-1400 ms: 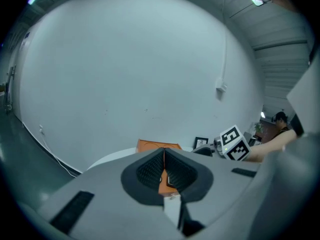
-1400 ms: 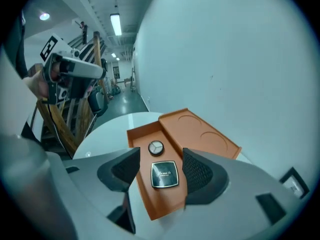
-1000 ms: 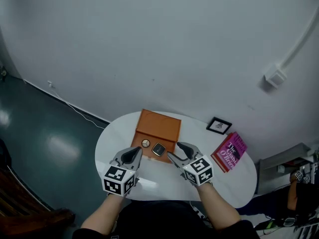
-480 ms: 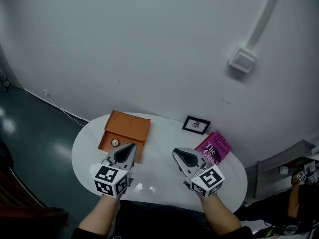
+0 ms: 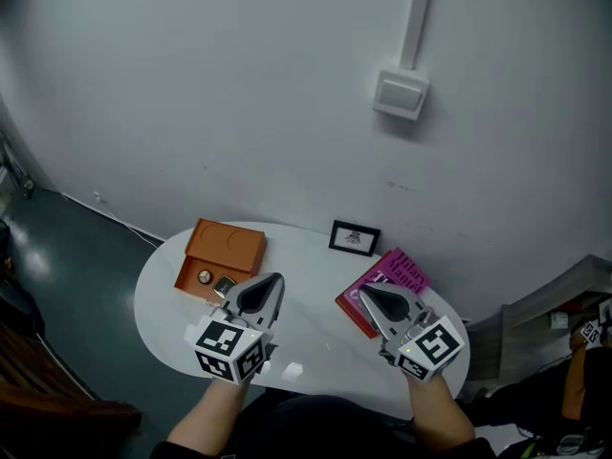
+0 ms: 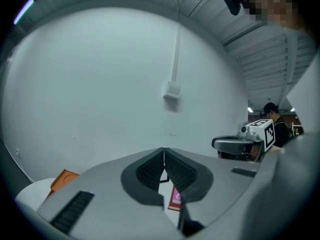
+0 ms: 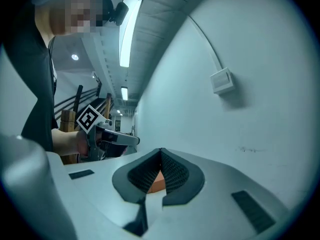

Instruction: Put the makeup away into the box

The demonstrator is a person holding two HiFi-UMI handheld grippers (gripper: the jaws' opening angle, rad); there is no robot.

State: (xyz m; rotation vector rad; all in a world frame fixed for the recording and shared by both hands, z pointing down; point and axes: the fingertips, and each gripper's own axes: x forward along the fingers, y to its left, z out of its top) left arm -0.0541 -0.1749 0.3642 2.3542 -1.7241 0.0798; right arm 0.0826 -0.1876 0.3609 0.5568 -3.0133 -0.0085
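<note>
The orange box (image 5: 228, 248) lies open at the left end of the white oval table (image 5: 306, 333), with a small round item (image 5: 204, 276) and a dark compact (image 5: 225, 285) inside it. My left gripper (image 5: 275, 279) hovers above the table just right of the box, jaws shut and empty. My right gripper (image 5: 365, 293) is shut on nothing over the near edge of a pink book (image 5: 392, 277). In the left gripper view the closed pads (image 6: 155, 170) point at the wall, with the box (image 6: 63, 178) low at the left. A strip of orange shows below the right gripper's closed jaws (image 7: 161, 155).
A small black picture frame (image 5: 354, 238) stands at the table's back edge against the white wall. A grey wall box (image 5: 400, 94) with a conduit sits higher up. Dark floor lies to the left of the table, and shelving is at the far right.
Both grippers have drawn back from the box, rising and moving right. The right gripper's jaws, open beside the box a second ago, are closed now. The box sits further left in the head view.
</note>
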